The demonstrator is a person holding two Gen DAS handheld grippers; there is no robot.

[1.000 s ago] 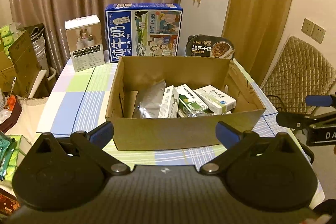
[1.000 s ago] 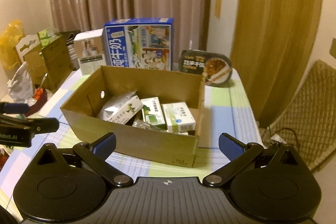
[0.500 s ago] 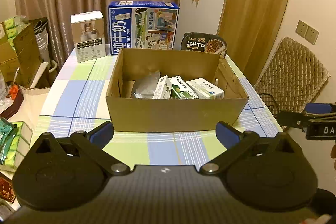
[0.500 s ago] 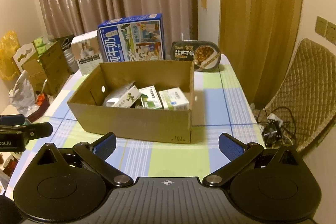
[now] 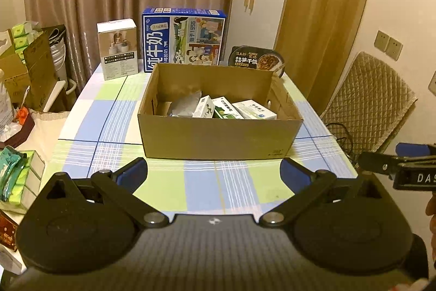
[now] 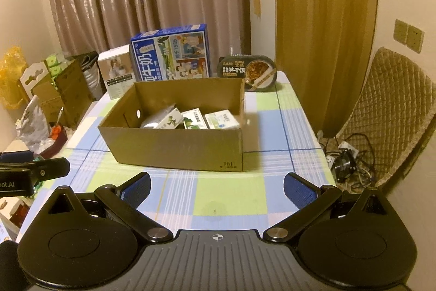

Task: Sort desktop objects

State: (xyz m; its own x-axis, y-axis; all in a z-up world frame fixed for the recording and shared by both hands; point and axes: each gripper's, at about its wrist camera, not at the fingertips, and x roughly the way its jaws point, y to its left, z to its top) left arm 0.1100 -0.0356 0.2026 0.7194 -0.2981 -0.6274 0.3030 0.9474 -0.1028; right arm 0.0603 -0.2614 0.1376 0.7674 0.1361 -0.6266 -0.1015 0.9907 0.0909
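An open cardboard box (image 5: 218,137) stands on the checked tablecloth (image 5: 201,182); it also shows in the right wrist view (image 6: 177,149). Inside lie a silver foil pouch (image 5: 185,105) and several small medicine cartons (image 5: 253,109), seen again in the right wrist view (image 6: 220,120). My left gripper (image 5: 214,172) is open and empty, held back from the box near the table's front edge. My right gripper (image 6: 216,187) is open and empty too, also short of the box. Each gripper shows at the edge of the other's view.
Behind the box stand a blue milk carton case (image 5: 185,40), a white product box (image 5: 118,45) and a black instant-rice bowl (image 5: 256,62). A quilted chair (image 5: 373,100) is to the right, with cables on the floor (image 6: 346,157). Clutter and cardboard boxes (image 5: 24,72) crowd the left side.
Both grippers have pulled back and up from the cardboard box, which now looks smaller and farther away. Both stay open and empty. Nothing on the table has moved.
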